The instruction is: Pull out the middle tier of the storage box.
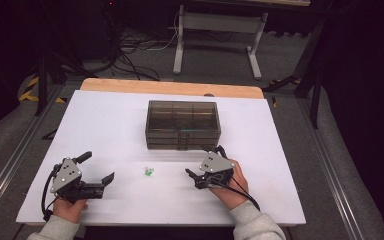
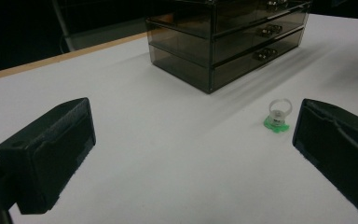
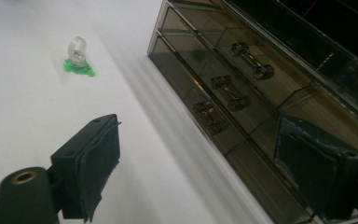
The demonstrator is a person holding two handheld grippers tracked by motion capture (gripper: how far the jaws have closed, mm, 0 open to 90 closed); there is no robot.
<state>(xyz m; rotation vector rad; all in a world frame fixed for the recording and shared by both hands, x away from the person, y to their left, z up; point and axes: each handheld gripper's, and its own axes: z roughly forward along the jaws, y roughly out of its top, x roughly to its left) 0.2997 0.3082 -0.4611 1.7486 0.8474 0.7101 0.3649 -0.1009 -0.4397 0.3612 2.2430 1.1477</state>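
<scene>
White board (image 1: 110,130) covers the table top, and a strip of pale wood (image 1: 170,87) shows along its far edge. We see grey carpet (image 1: 300,60) around the table, black cables (image 1: 130,50) on the floor at 11 o'clock, and the white legs of another desk (image 1: 180,45) at 12 o'clock; the rest of the room is dark.

At the centre of the board, a little toward 12 o'clock, stands a smoky transparent drawer box (image 1: 182,125) with three drawers, all pushed in. A small clear ring on a green base (image 1: 149,171) lies on the board at 6 o'clock from the box, near it but not touching, between our two hands.

We hold the left gripper (image 1: 111,178) at 8 o'clock from the box. Its jaws are spread wide with nothing between them, and they point to the ring.

We hold the right gripper (image 1: 189,173) at 5 o'clock from the box, just in front of the drawers. Its jaws stand apart and grip nothing.
</scene>
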